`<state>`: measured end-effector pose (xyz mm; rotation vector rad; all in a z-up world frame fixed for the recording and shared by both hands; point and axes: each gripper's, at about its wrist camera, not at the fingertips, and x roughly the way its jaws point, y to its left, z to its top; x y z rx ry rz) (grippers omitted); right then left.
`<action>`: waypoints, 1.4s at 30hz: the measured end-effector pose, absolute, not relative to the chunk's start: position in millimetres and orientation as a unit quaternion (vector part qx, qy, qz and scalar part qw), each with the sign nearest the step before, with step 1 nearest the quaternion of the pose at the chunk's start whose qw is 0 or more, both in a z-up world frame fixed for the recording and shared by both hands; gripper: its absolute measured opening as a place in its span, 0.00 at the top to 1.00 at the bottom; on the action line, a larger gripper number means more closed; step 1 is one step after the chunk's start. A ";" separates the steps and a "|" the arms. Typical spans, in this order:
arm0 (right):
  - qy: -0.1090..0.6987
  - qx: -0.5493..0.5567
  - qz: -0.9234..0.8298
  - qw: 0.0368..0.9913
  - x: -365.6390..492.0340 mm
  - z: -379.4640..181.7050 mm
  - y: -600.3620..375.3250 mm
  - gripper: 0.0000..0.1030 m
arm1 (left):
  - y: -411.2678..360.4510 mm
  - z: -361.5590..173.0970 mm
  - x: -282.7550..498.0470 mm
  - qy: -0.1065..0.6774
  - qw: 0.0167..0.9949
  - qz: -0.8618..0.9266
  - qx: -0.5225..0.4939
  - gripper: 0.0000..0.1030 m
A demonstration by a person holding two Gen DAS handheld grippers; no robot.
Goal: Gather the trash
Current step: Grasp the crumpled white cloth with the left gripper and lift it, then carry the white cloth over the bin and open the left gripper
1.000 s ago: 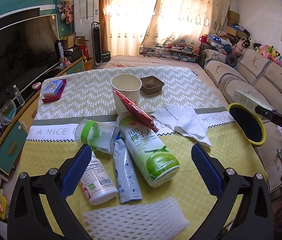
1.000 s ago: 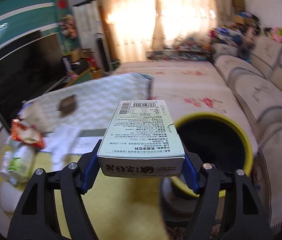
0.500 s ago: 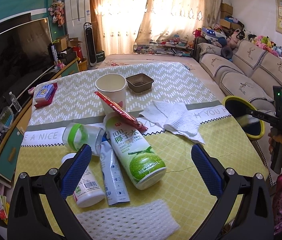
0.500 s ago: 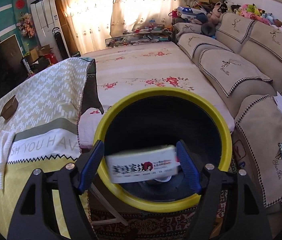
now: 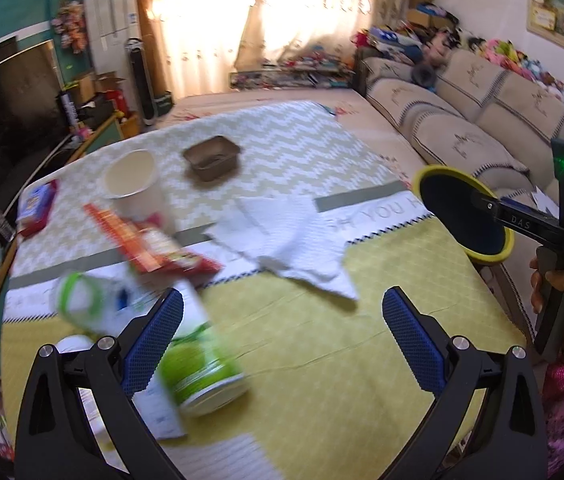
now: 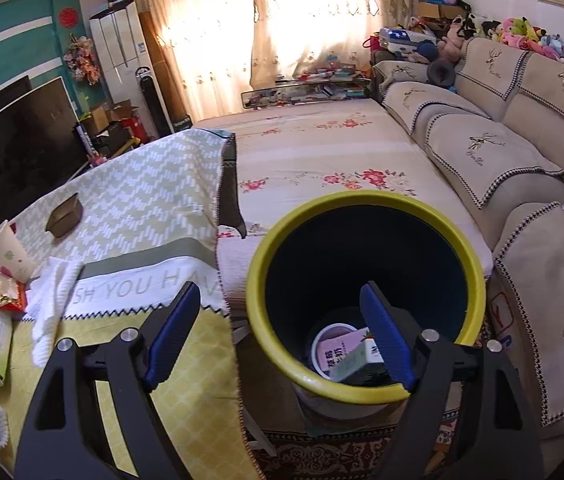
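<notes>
My right gripper [image 6: 278, 336] is open and empty above the near rim of the yellow-rimmed trash bin [image 6: 366, 390]. A white carton [image 6: 356, 358] lies inside the bin beside a round lid. My left gripper [image 5: 282, 336] is open and empty above the table. A green drink bottle [image 5: 198, 364], a red snack wrapper [image 5: 154, 248], a paper cup [image 5: 134, 188], a brown foil tray [image 5: 212, 158] and a white paper towel [image 5: 286, 240] lie on the table. The bin also shows in the left wrist view [image 5: 464, 216].
The table has a yellow and green-white cloth [image 5: 322, 320]. A sofa [image 6: 502, 152] stands to the right, a TV [image 6: 14, 148] to the left. A flowered mat [image 6: 322, 160] covers the floor behind the bin. White foam netting [image 5: 218, 460] lies at the table's front.
My right gripper opened and the white carton dropped into the bin. My left gripper swung right across the table; the bottle now sits at its left finger.
</notes>
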<state>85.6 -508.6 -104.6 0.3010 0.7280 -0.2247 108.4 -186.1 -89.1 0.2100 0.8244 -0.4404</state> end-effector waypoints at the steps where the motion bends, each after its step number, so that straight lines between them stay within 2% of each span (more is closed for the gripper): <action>1: 0.353 0.149 -0.106 0.918 84.3 -104.5 -508.4 0.25 | -193.5 -91.3 111.5 0.399 0.884 -0.218 0.105 0.05; 11: 0.342 0.159 -0.081 0.923 70.9 -100.1 -506.6 0.24 | -246.4 -132.0 176.2 0.441 0.866 -0.199 0.127 0.05; 17: 0.335 0.170 -0.065 0.924 69.7 -99.5 -506.6 0.23 | -247.6 -155.5 201.2 0.473 0.855 -0.173 0.122 0.20; 20: 0.336 0.171 -0.060 0.924 69.2 -100.5 -505.5 0.23 | -249.3 -157.8 206.8 0.470 0.858 -0.169 0.121 0.22; 22: 0.337 0.172 -0.057 0.924 69.5 -100.8 -504.4 0.23 | -250.1 -157.1 209.4 0.470 0.858 -0.170 0.119 0.28; 27: 0.335 0.172 -0.051 0.925 67.6 -98.0 -502.3 0.23 | -246.4 -154.6 212.0 0.464 0.862 -0.172 0.110 0.57; 28: 0.335 0.172 -0.050 0.925 67.2 -97.2 -501.8 0.23 | -245.2 -154.0 212.1 0.463 0.862 -0.175 0.107 0.60; 32: 0.331 0.172 -0.049 0.926 65.4 -94.4 -501.3 0.23 | -241.3 -149.6 209.4 0.457 0.864 -0.184 0.102 0.86; 42: 0.324 0.154 -0.087 0.929 53.2 -85.7 -504.8 0.23 | -238.6 -106.0 173.1 0.401 0.887 -0.207 0.101 0.89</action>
